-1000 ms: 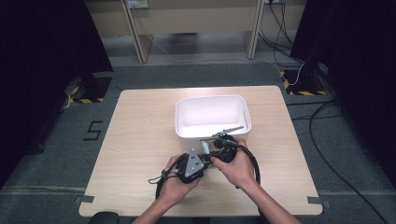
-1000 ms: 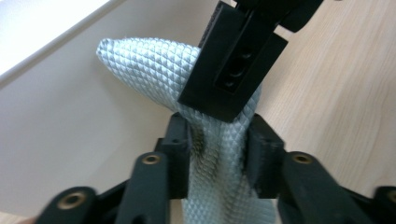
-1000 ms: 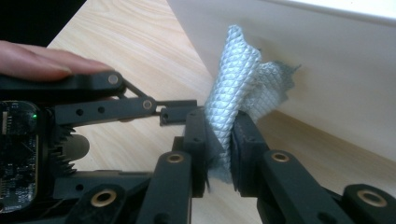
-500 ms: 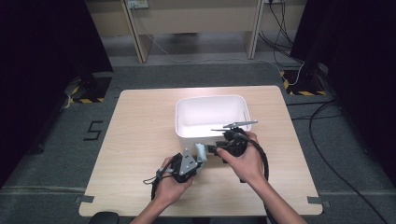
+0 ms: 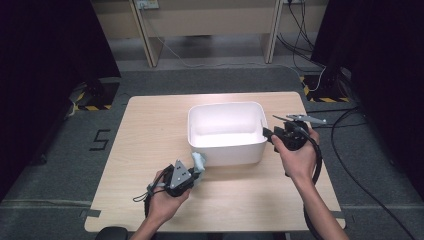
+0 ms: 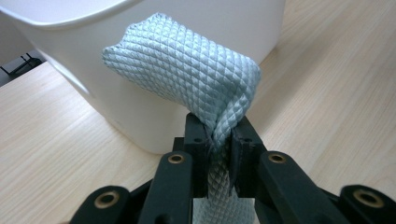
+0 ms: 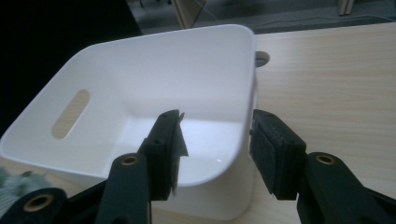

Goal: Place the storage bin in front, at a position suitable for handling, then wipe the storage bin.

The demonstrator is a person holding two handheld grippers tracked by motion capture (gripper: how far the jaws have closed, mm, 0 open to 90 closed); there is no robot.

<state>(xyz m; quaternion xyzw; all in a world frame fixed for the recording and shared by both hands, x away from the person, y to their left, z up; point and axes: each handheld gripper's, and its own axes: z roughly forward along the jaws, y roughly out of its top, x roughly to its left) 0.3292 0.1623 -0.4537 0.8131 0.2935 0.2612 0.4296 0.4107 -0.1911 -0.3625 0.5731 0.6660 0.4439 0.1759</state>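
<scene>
A light blue-grey quilted cloth (image 6: 187, 74) is pinched in my left gripper (image 6: 218, 140), folded over above the shut jaws. From above, this gripper (image 5: 195, 169) and the cloth (image 5: 199, 160) sit just off the front left corner of the white plastic bin (image 5: 230, 152). My right gripper (image 7: 215, 144) is open astride the bin's side wall (image 7: 247, 93), one jaw inside and one outside. In the high view it (image 5: 268, 135) is at the bin's right side.
The bin (image 7: 116, 65) looks empty inside and has a handle slot (image 7: 70, 113) in its far wall. It stands mid-table on the light wooden table (image 5: 150, 130). Cables trail from both grippers. Dark floor and shelving legs lie beyond the table's far edge.
The right gripper left the spot beside the left one and swung right to the bin's right wall. The left gripper drew slightly left and back, cloth still held.
</scene>
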